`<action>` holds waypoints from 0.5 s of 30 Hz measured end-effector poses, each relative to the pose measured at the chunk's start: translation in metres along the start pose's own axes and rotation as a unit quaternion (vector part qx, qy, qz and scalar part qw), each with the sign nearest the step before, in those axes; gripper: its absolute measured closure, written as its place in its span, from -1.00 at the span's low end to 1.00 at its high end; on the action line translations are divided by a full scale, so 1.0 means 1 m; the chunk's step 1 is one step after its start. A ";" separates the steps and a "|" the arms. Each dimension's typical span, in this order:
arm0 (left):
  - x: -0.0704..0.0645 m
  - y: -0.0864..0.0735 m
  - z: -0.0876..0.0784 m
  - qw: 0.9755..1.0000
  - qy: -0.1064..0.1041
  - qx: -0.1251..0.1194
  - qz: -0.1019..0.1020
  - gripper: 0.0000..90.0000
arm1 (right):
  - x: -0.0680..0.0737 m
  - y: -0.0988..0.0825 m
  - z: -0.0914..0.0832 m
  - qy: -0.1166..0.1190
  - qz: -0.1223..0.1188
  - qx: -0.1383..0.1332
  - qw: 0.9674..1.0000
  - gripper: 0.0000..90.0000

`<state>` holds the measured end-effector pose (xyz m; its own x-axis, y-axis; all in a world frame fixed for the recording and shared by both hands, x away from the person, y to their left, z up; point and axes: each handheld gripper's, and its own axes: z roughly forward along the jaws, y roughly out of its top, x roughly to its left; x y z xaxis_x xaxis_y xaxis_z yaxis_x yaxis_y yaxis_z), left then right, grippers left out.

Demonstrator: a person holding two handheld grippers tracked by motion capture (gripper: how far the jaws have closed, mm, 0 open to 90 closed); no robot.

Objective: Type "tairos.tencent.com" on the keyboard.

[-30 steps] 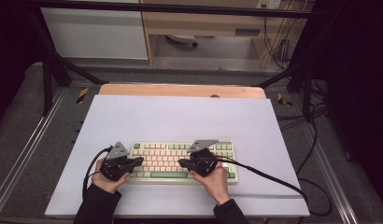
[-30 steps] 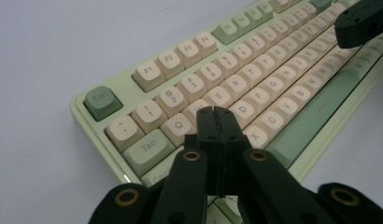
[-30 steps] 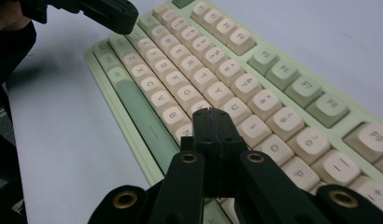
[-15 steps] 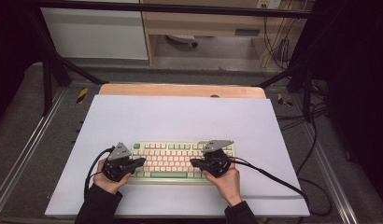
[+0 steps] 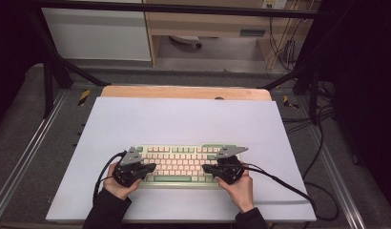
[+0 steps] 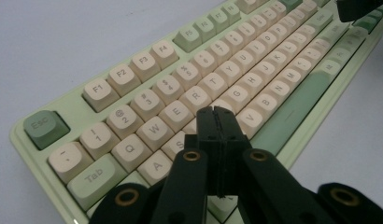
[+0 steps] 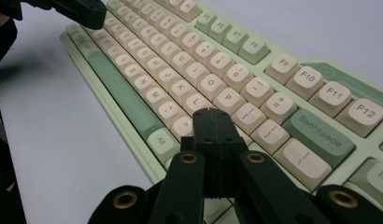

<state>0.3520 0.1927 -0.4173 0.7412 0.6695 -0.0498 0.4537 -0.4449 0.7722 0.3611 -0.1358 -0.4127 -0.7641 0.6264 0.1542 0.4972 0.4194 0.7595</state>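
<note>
a pale lavender-white surface carries a green and cream keyboard lying flat toward its 6 o'clock edge.

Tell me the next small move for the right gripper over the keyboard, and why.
Probably lower the right gripper a touch to press the key under its tip. Its jaws are shut into one blunt point, poised over the keyboard's right end near the L and P keys, like the left gripper over its own side.

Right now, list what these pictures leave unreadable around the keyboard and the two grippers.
- Keys under the left gripper: left gripper view, hidden by its shut jaws; contact unclear.
- Keys under the right gripper: right gripper view, same.
- Keyboard legends: high view, too small.
- Keyboard's right end: right gripper view, cut off by the edge.
</note>
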 end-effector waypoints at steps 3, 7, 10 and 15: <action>-0.003 0.001 0.003 1.000 -0.003 0.002 0.004 1.00 | 0.000 -0.001 -0.001 0.000 0.000 -0.002 1.000 1.00; -0.007 0.003 0.008 1.000 -0.007 0.007 0.008 1.00 | 0.000 -0.003 -0.003 0.001 0.002 -0.004 1.000 1.00; -0.010 0.004 0.012 1.000 -0.010 0.010 0.013 1.00 | 0.000 -0.003 -0.004 0.001 0.000 -0.004 1.000 1.00; -0.011 0.003 0.016 1.000 -0.012 0.016 0.015 1.00 | -0.002 -0.005 -0.005 0.000 0.004 -0.005 1.000 1.00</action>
<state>0.3529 0.1741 -0.4246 0.7659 0.6416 -0.0417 0.4461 -0.4836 0.7531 0.3580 -0.1424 -0.4138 -0.7601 0.6294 0.1614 0.4993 0.4069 0.7649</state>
